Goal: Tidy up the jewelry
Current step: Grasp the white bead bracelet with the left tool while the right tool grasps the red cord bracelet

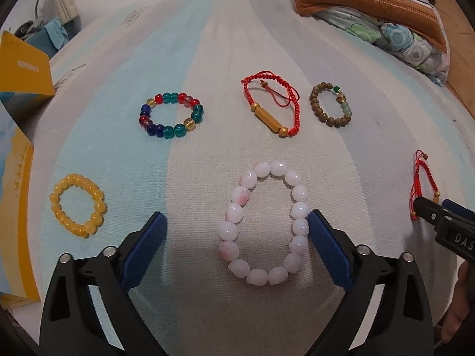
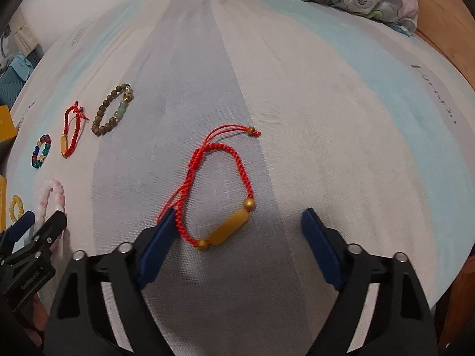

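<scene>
Several bracelets lie on a striped bedsheet. In the left wrist view, a pink-white bead bracelet [image 1: 265,225] lies between the fingers of my open left gripper [image 1: 237,225]; its right pad touches the beads. Farther off lie a yellow bead bracelet [image 1: 78,205], a multicoloured glass bead bracelet [image 1: 171,115], a red cord bracelet with a gold bar [image 1: 271,108] and a brown wooden bead bracelet [image 1: 330,104]. In the right wrist view, my open right gripper [image 2: 239,222] straddles a second red cord bracelet [image 2: 221,195] with a gold bar; the left pad touches its cord.
Yellow and blue boxes [image 1: 20,71] stand at the left edge of the bed. Folded quilts and a striped pillow [image 1: 374,9] lie at the far right. The wooden bed frame [image 2: 439,23] runs along the right side. The right gripper shows in the left wrist view [image 1: 445,222].
</scene>
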